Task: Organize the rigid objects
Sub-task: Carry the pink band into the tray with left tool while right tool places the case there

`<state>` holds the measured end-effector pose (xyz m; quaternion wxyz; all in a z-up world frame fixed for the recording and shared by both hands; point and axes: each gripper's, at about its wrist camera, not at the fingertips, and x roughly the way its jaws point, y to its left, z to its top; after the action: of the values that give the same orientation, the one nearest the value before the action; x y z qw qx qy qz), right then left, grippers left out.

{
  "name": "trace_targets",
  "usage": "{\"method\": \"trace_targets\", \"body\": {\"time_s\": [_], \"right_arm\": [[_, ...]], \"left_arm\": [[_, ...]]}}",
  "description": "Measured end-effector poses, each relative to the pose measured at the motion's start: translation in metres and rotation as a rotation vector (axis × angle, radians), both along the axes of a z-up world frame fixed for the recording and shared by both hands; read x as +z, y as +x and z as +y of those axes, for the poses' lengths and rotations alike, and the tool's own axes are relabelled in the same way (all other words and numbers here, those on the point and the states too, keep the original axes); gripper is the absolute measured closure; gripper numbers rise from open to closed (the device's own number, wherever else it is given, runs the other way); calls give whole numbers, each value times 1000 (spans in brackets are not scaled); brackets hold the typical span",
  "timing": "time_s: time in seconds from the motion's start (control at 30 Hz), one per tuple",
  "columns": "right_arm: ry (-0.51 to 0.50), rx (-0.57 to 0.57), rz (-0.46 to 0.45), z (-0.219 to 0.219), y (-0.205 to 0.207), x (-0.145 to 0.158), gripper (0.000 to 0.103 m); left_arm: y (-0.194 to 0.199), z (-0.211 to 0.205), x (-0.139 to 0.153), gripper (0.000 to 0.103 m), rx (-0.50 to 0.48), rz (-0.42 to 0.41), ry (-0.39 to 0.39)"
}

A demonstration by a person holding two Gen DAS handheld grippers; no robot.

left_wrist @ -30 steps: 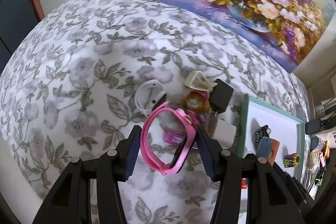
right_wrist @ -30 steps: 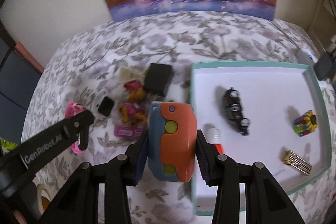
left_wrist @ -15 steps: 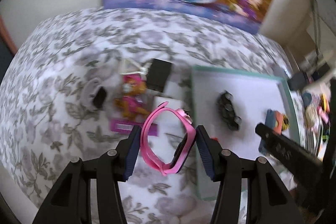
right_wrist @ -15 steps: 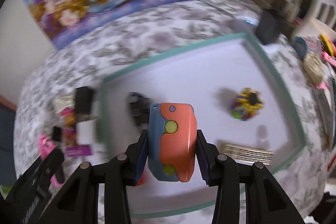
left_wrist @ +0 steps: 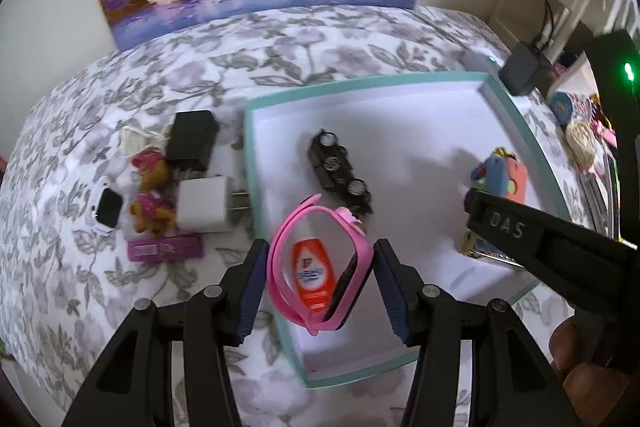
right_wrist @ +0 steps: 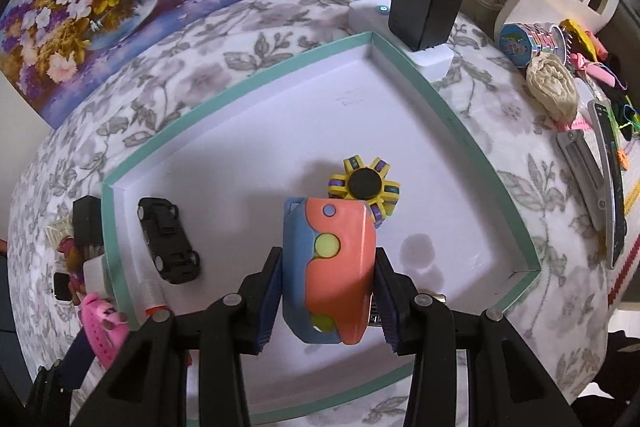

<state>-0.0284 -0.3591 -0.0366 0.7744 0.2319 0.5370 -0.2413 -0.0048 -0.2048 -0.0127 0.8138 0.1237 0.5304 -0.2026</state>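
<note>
The teal-rimmed tray [right_wrist: 256,99] is the collection point. Above its near-right area, the right tool [right_wrist: 328,287] clamps the orange-blue toy [right_wrist: 332,267]; over its near-left corner, the left tool [left_wrist: 320,287] clamps the pink watch [left_wrist: 312,267], apparently for release.

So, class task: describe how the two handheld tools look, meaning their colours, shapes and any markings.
Both match. The left tool and right tool have black angular frames with cut-out openings, silver rivets and dark blue ribbed pads. The right tool's side, seen from the left camera, bears raised letters "DAS" and a green light.
</note>
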Motion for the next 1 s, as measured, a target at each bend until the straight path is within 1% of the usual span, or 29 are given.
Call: {"method": "trace_targets", "body": {"time_s": [0.17, 0.47, 0.63, 0.73, 0.77, 0.8, 0.87, 0.93, 1.0], "right_arm": [[1, 6, 3, 2, 1, -2, 57], [-10, 28, -20, 8, 3, 5, 56], [-19, 33, -21, 10, 3, 8, 56], [-19, 33, -23, 10, 4, 9, 56], [-21, 34, -22, 10, 4, 9, 56], [-24, 35, -21, 11, 4, 9, 56], [-28, 37, -19, 11, 5, 9, 56], [-35, 43, -18, 13, 5, 10, 54], [-47, 54, -17, 17, 7, 10, 48]], "left_arm": [[1, -2, -5, 48, -13, 3, 9], [5, 4, -7, 47, 8, 15, 7], [12, 14, -3, 47, 50, 7, -6], [17, 22, -2, 47, 75, 17, -26], [18, 24, -1, 46, 83, 20, -30], [20, 26, -1, 41, 90, 23, -34], [23, 32, 0, 38, 111, 29, -48], [28, 40, 1, 38, 142, 34, -61], [34, 51, 0, 38, 182, 37, -67]]}}
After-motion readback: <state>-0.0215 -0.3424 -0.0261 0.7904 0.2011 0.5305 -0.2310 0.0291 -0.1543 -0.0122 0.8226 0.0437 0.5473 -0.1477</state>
